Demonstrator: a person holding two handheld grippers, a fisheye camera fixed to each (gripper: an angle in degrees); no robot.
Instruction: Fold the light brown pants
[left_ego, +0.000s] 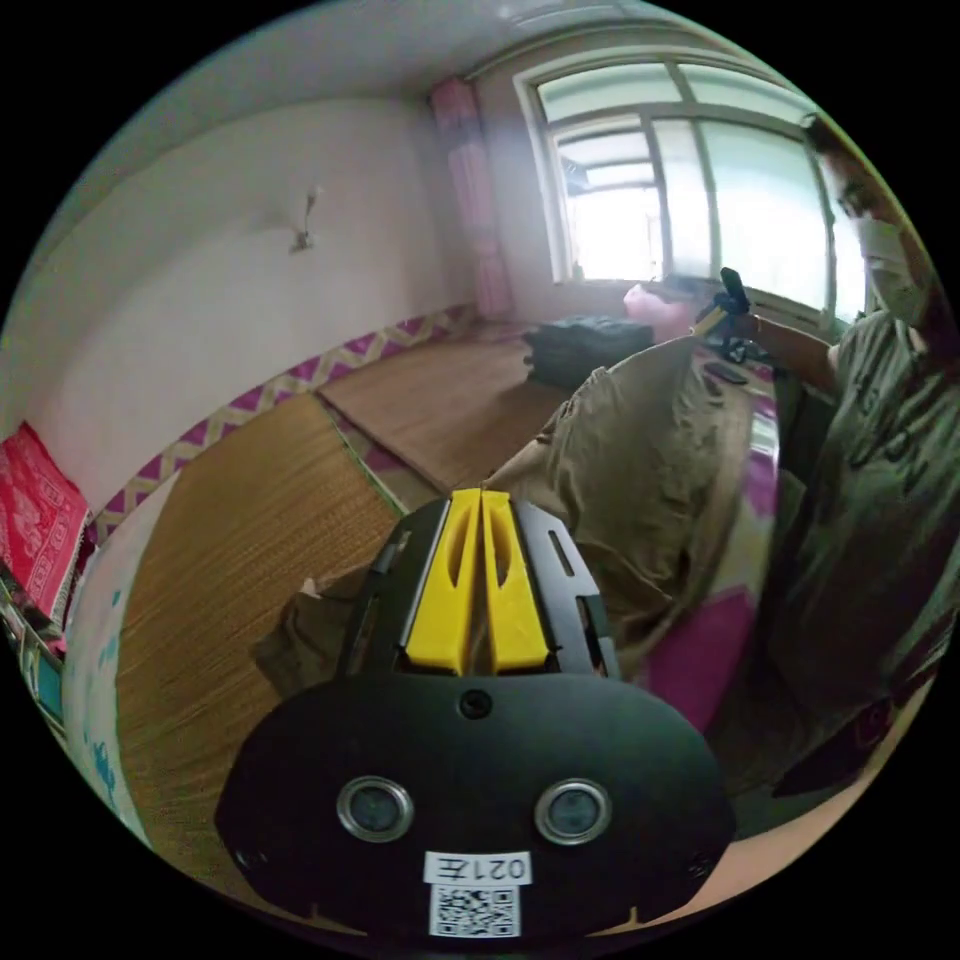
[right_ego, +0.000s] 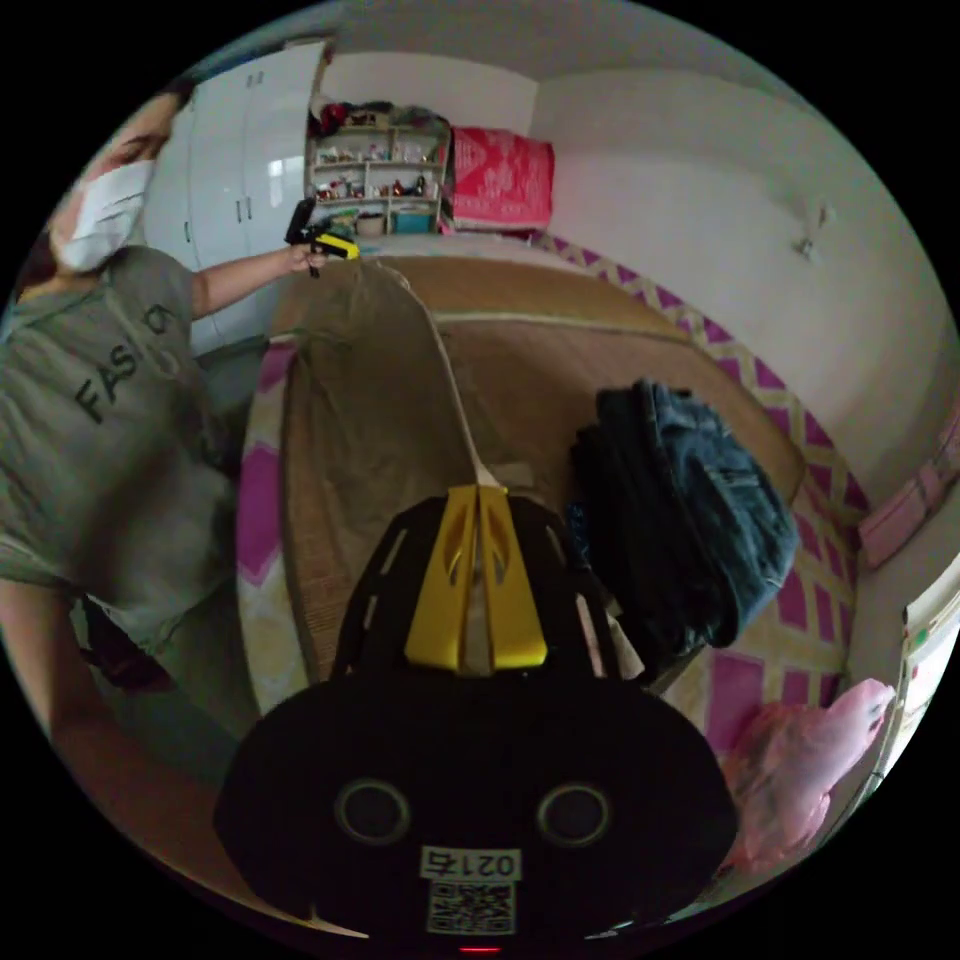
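Light brown cloth, the pants (left_ego: 640, 470), hung stretched between the two grippers above a woven straw mat (left_ego: 240, 560). In the left gripper view, a red patterned cloth (left_ego: 35, 520) lay at nine o'clock against the white wall (left_ego: 220, 300). At six o'clock the left gripper (left_ego: 481, 493) had its yellow jaws closed together, with the pants' fabric pinched between their tips. From there the pants ran up toward two o'clock, where the right gripper (left_ego: 712, 318) gripped the far corner of the cloth in the person's hand. A dark folded pile (left_ego: 585, 345) sat on the mat near one o'clock, below the window (left_ego: 680, 190). The person's grey-green shirt (left_ego: 860, 520) took up the three o'clock side.

In the right gripper view, that shirt (right_ego: 100, 440) was at nine o'clock. At eleven o'clock the left gripper (right_ego: 335, 247) held the pants' far end (right_ego: 370, 400). The pants' taut edge came down to the right gripper (right_ego: 482, 492) at six o'clock, whose yellow jaws were clenched on a strip of the cloth. A shelf (right_ego: 375, 180) stood at twelve o'clock beside the red cloth (right_ego: 500, 180). Dark blue jeans (right_ego: 690, 520) lay heaped on the mat (right_ego: 560, 340) at three o'clock, and a pink bag (right_ego: 800, 770) rested at four o'clock.
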